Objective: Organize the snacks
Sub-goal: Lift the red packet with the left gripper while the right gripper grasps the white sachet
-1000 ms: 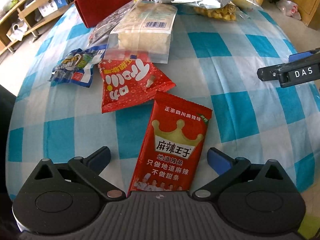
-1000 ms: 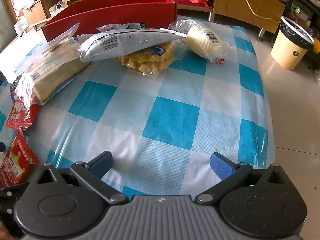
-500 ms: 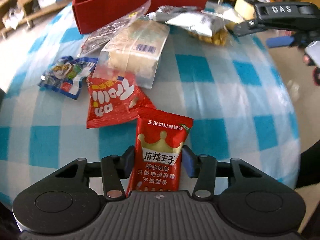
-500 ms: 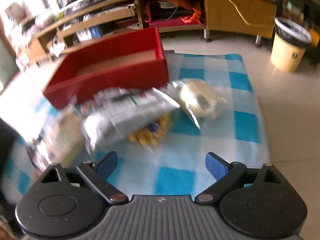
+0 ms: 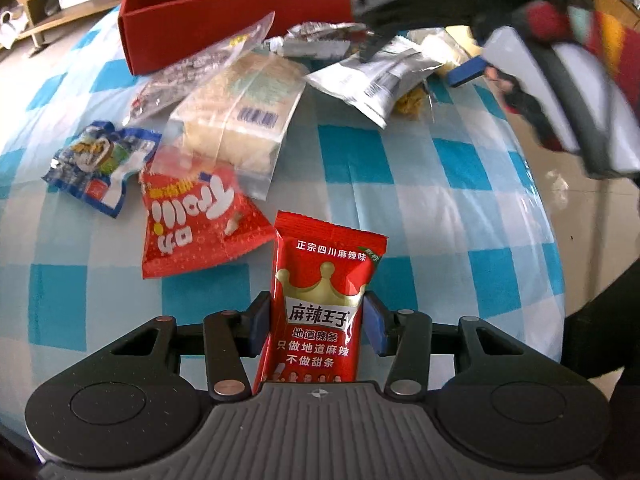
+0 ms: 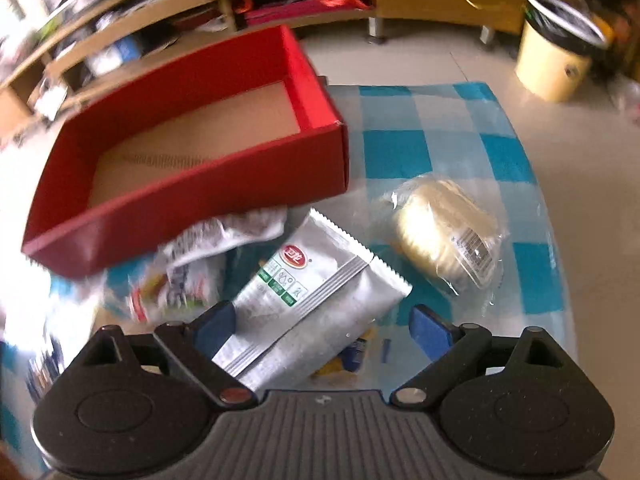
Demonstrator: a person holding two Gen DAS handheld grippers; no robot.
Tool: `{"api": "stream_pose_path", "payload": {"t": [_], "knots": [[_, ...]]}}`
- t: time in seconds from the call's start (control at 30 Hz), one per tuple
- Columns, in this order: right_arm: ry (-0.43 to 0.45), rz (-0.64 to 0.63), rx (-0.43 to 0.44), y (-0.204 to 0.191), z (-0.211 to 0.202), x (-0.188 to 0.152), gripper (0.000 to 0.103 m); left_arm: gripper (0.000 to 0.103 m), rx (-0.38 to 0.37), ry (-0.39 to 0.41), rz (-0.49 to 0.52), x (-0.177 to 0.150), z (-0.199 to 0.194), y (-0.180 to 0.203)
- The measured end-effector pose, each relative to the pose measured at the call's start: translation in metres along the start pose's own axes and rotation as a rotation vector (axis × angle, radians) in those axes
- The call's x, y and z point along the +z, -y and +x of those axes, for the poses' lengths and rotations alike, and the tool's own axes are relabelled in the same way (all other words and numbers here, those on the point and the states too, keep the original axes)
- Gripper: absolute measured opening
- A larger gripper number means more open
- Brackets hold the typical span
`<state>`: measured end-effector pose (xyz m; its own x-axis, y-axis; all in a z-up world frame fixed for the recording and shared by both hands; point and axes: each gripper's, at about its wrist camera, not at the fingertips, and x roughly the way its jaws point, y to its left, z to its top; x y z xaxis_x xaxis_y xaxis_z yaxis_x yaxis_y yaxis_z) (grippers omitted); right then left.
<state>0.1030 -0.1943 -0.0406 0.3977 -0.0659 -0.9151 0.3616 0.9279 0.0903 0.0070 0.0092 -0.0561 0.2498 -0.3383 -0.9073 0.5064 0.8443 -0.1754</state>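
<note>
The left gripper (image 5: 318,326) is clamped on both sides of a red snack packet (image 5: 320,304), which stands with its long axis pointing away toward the far red box (image 5: 224,36), over the near part of the blue checked tablecloth (image 5: 440,216). The right gripper (image 6: 324,326) is spread wide over a silver packet (image 6: 312,300), whose long axis runs from near left to far right. That packet lies just near the red box (image 6: 192,192), left of a wrapped round cake (image 6: 444,236).

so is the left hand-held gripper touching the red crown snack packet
Touching. The left wrist view shows the left hand-held gripper with both blue pads pressed against the sides of the red crown snack packet.
</note>
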Motion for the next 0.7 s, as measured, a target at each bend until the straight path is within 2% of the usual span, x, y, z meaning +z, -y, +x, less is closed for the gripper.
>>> {"api": "stream_pose_path", "payload": {"t": [0.17,0.27,0.4,0.5,0.57,0.7], "knots": [[-0.075,-0.188,-0.062,0.024,-0.020,-0.036,0.091,0.057,-0.021,-0.035,-0.017,-0.006,0.003,-0.004],[-0.064,-0.108,-0.051,0.047,-0.030,-0.050,0.090,0.057,-0.033,-0.043,-0.034,-0.006,0.003,-0.006],[-0.041,0.005,0.065,0.047,-0.042,-0.064,0.090,0.057,-0.035,-0.035,-0.049,-0.005,0.003,-0.006],[-0.019,-0.025,0.002,0.029,-0.045,-0.082,0.090,0.056,0.010,-0.010,-0.042,-0.005,0.001,-0.004],[0.007,-0.037,-0.046,0.023,-0.047,-0.094,0.090,0.062,0.028,0.004,-0.031,-0.005,0.001,-0.001],[-0.054,-0.026,-0.071,0.022,-0.025,-0.106,0.090,0.072,0.062,-0.007,0.016,-0.007,0.007,0.006]]}}
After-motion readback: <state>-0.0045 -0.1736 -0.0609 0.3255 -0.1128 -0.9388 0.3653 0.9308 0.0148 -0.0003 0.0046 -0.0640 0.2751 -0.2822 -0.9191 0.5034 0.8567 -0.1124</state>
